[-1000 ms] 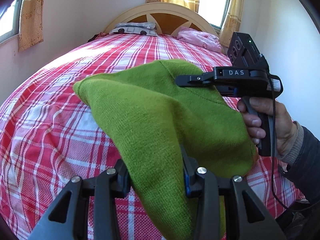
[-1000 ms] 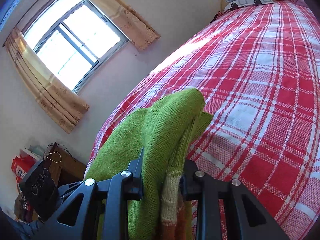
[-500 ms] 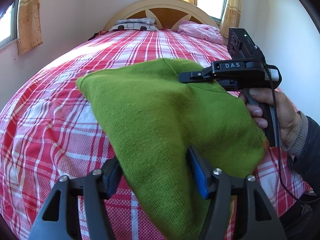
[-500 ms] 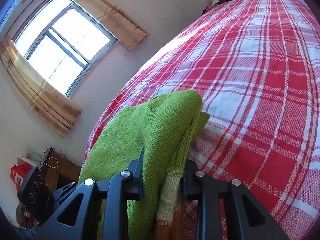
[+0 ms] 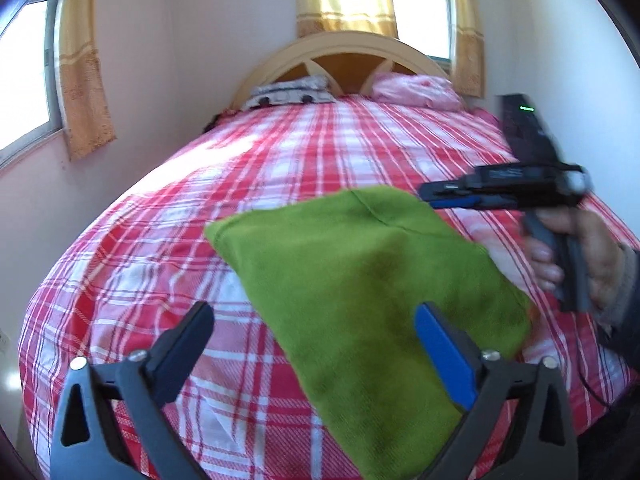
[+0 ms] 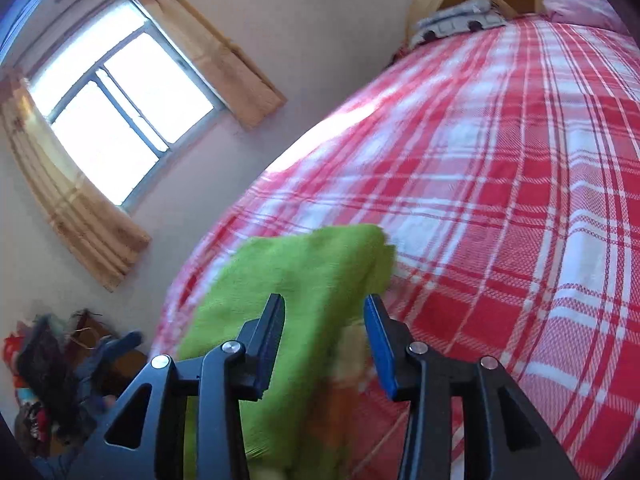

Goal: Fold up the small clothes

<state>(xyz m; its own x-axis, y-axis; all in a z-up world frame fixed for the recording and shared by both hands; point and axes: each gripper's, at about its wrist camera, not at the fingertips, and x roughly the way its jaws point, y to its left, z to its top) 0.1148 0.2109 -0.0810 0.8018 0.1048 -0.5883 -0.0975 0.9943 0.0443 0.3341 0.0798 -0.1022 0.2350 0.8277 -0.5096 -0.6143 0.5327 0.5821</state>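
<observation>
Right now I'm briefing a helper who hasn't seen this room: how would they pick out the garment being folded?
Find the bed with the red and white plaid cover that fills the room. On its near end lies the green knit garment, folded flat, in front of the left gripper, whose jaws stand open. It is the only plain green thing there; the pillows lie far off at the headboard.

Right hand-held gripper (image 6: 325, 322) spread wide above green knit garment (image 6: 304, 280) on red plaid bedspread (image 6: 500, 200).
</observation>
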